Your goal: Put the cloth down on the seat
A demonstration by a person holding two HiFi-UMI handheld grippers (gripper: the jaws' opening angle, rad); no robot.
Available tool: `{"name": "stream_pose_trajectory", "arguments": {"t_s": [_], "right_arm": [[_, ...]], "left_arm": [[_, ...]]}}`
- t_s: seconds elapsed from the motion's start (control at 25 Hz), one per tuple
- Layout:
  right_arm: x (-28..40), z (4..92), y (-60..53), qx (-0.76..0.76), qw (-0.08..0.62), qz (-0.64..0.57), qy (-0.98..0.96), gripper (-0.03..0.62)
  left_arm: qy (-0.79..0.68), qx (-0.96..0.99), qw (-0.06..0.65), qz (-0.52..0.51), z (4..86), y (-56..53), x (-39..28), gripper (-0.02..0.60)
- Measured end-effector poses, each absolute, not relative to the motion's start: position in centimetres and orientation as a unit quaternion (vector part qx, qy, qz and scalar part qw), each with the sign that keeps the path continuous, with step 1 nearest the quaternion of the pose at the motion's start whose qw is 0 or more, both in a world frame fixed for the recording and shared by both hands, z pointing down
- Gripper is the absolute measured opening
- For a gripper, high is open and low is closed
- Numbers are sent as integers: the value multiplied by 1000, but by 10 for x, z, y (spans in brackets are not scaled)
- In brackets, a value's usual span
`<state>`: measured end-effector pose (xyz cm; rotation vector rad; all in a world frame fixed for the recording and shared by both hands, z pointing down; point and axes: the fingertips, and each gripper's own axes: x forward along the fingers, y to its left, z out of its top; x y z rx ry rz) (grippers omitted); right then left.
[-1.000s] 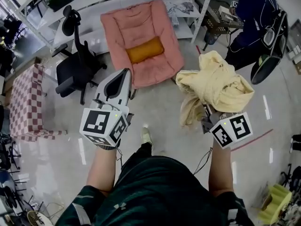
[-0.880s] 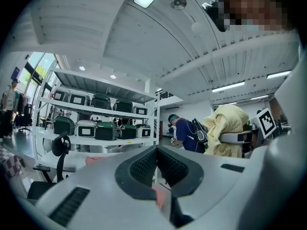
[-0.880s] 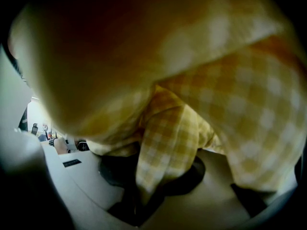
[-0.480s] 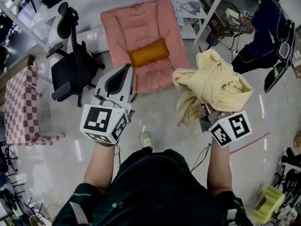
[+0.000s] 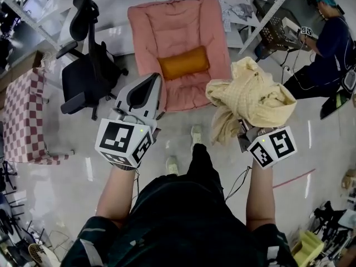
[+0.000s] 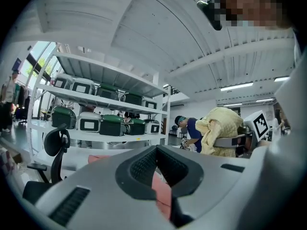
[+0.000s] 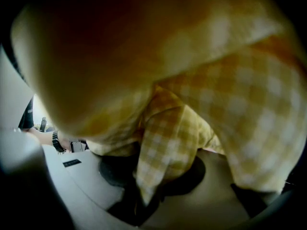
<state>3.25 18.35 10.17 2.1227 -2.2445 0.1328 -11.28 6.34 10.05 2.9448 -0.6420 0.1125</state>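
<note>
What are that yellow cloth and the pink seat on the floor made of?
The cloth looks like soft woven fabric, maybe cotton: faint check pattern, limp matte folds. The seat seems padded plush or velvety fabric: puffy stitched panels, dull pink surface.

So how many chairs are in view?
2: a black office chair at the left, and a pink floor chair with an orange cushion straight ahead. The checked piece at far left may be a bench.

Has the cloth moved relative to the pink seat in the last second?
Yes. The yellow checked cloth, held in the right gripper, has come toward the pink seat: in the head view its left part now covers the seat's lower right corner.
</note>
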Motion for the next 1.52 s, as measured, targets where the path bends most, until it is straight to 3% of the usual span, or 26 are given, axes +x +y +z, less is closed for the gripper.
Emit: {"name": "stream_pose_trajectory", "arguments": {"t_s": [0.84, 1.52], "right_arm": [[131, 269, -18, 515, 100, 117, -843, 127], [148, 475, -74, 397, 258, 149, -868, 129]], "left_arm": [[-320, 940, 95, 74, 217, -84, 4, 6], [-367, 906, 166, 133, 372, -132, 32, 6]]}}
